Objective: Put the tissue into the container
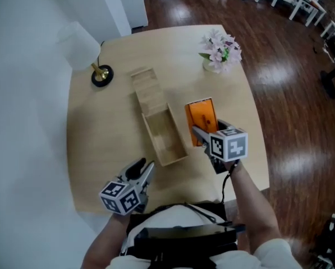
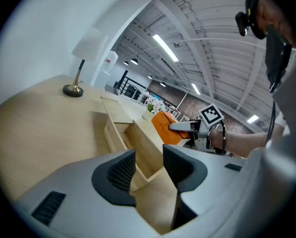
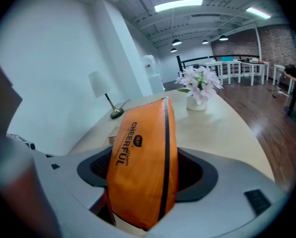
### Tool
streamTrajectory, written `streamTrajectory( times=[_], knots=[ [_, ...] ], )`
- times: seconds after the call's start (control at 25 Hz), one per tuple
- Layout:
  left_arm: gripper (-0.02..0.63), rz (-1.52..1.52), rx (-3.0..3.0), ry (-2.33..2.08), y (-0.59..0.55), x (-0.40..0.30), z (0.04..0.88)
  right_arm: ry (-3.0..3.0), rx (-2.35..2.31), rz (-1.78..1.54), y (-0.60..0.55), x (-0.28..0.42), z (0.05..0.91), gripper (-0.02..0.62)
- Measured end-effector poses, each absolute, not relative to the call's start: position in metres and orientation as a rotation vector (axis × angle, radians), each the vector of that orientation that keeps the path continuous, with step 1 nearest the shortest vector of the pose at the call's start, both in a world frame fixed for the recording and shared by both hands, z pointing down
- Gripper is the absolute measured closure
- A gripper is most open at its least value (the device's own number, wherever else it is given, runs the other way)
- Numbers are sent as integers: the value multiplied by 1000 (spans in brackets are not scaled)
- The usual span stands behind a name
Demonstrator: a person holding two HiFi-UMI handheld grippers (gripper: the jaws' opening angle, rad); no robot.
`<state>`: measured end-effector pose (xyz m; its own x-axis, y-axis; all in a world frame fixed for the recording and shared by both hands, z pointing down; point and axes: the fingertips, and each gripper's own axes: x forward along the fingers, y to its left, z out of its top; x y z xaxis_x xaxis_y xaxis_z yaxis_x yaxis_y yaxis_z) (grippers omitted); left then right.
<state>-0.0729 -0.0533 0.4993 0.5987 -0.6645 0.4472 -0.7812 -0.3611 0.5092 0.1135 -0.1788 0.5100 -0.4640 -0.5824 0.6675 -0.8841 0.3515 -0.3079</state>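
An orange tissue pack stands on edge on the round wooden table, just right of an open, empty wooden container. My right gripper is shut on the pack's near end. In the right gripper view the tissue pack fills the gap between both dark pads. My left gripper hovers open and empty near the table's front edge, pointing at the container's near end. From the left gripper view, the tissue pack and the right gripper show beyond the box.
The container's sliding lid lies extended at its far end. A lamp with a brass base stands at the far left, a vase of flowers at the far right. The table edge runs close to my right hand.
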Motion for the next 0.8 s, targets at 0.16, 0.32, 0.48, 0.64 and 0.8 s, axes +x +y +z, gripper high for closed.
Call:
streamTrajectory(
  times=[0.16, 0.32, 0.48, 0.64, 0.8],
  knots=[
    [431, 204, 2116, -1132, -40, -84, 501, -2256, 1157, 911, -177, 51, 496, 235],
    [431, 199, 2088, -1154, -27, -105, 505, -2232, 1066, 954, -168, 6, 514, 235],
    [431, 193, 2061, -1177, -16, -125, 509, -2181, 1033, 964, -165, -22, 536, 235],
    [431, 178, 2052, -1189, -13, -136, 509, -2123, 1041, 922, -170, -31, 555, 232],
    [431, 166, 2055, -1182, -13, -140, 508, -2095, 1044, 901, -168, -31, 564, 222]
  ],
)
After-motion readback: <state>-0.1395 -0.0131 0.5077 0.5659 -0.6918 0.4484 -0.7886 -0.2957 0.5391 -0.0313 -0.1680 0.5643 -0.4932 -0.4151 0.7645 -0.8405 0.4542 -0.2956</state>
